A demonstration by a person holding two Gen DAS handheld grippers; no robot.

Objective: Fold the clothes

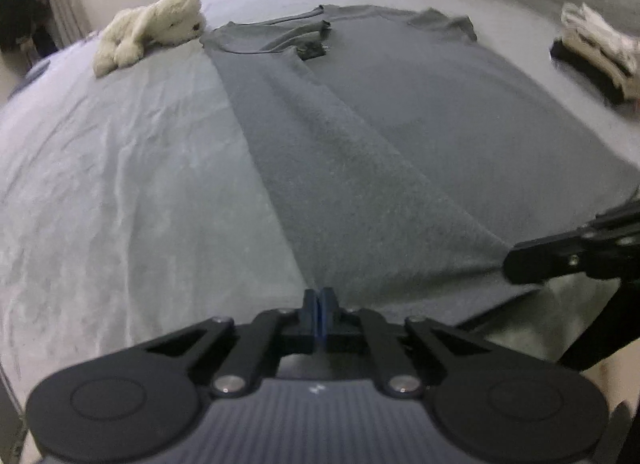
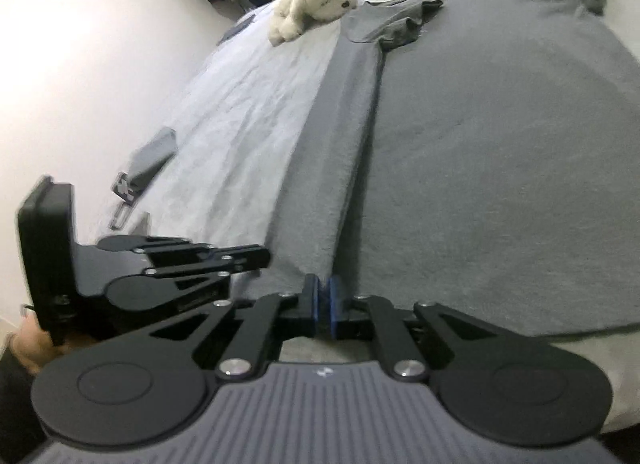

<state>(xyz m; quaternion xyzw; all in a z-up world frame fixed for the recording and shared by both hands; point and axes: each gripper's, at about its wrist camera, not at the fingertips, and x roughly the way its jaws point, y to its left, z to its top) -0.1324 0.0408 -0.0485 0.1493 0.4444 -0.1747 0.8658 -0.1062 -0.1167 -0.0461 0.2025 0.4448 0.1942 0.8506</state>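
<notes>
My left gripper [image 1: 319,296] was pressed together at the near hem of the grey shirt [image 1: 400,112], which lay flat on the bed [image 1: 120,184] with one side folded in. My right gripper [image 2: 323,292] was nearly closed at the hem; whether either pinched cloth I could not tell.

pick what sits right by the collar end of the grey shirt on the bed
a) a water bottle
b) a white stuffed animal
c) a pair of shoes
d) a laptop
b, a white stuffed animal lies on the bed sheet beside the collar end of the grey shirt; no shoes, laptop or bottle show there.
</notes>
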